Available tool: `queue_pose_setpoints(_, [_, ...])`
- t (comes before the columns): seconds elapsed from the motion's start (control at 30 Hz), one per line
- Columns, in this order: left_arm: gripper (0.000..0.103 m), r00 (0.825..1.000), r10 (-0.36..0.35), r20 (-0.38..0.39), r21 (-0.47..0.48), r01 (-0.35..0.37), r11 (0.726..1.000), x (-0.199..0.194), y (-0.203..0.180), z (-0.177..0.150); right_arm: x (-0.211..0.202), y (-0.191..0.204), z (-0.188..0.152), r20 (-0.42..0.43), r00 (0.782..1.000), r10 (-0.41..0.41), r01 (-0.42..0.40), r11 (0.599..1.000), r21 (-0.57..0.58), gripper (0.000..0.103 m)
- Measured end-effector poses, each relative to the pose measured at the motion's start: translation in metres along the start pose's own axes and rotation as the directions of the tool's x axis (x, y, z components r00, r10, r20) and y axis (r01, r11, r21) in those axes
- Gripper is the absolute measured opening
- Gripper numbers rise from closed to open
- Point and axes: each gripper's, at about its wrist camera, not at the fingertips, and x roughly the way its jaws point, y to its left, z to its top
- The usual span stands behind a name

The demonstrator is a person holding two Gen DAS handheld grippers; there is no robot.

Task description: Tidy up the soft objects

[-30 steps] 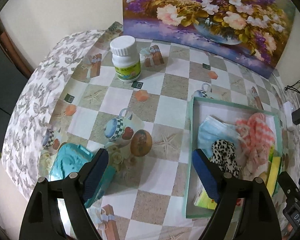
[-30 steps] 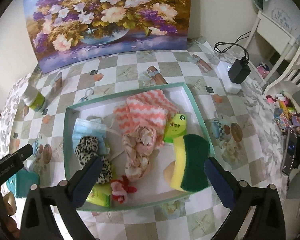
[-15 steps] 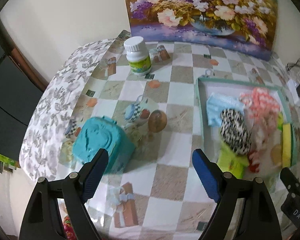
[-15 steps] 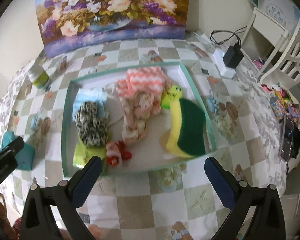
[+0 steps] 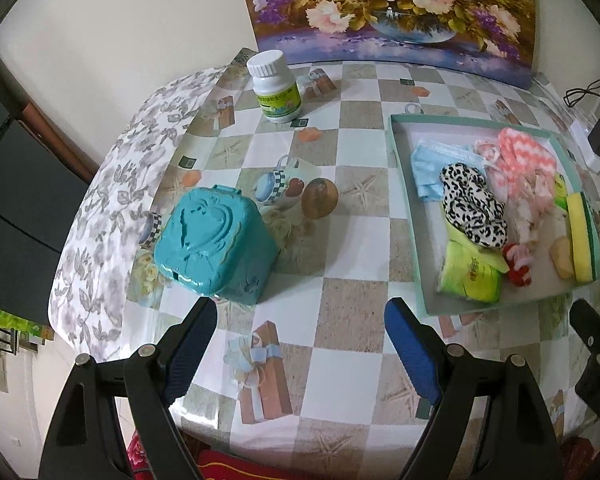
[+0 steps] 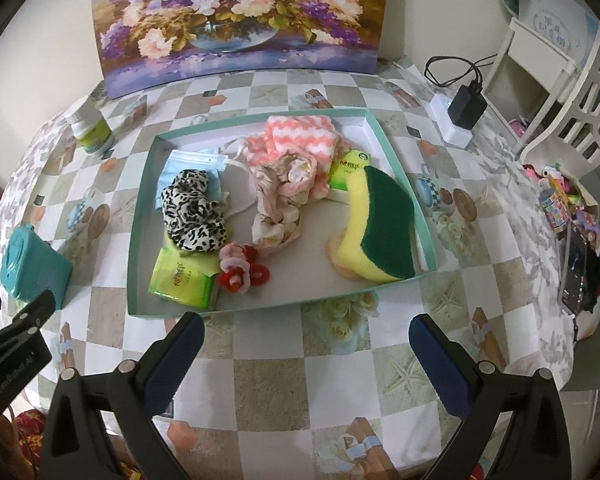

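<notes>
A shallow teal tray holds the soft things: a leopard-print scrunchie, a blue face mask, a pink zigzag cloth, a yellow-green sponge, a green tissue pack and a red-pink hair tie. My right gripper hangs open above the table's front part, nearer than the tray, with nothing between its fingers. My left gripper is open and empty, just in front of a teal box to the tray's left.
A white pill bottle stands at the back left. A flower painting leans on the wall. A charger and power strip lie at the back right. White chairs and clutter stand past the right edge.
Both grippers have pulled back toward the table's front edge, so the tray and the teal box now sit farther off. Neither gripper's opening has changed.
</notes>
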Motion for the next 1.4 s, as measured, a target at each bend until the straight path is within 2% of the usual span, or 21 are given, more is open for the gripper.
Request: queue_pose_setpoints(1.4, [0.086, 0.997, -0.062, -0.045, -0.037, 0.060, 0.997, 0.005, 0.009, 0.008, 0.007, 0.005, 0.004, -0.007, 1.000, -0.019, 0.019, 0.999, -0.051, 0.103])
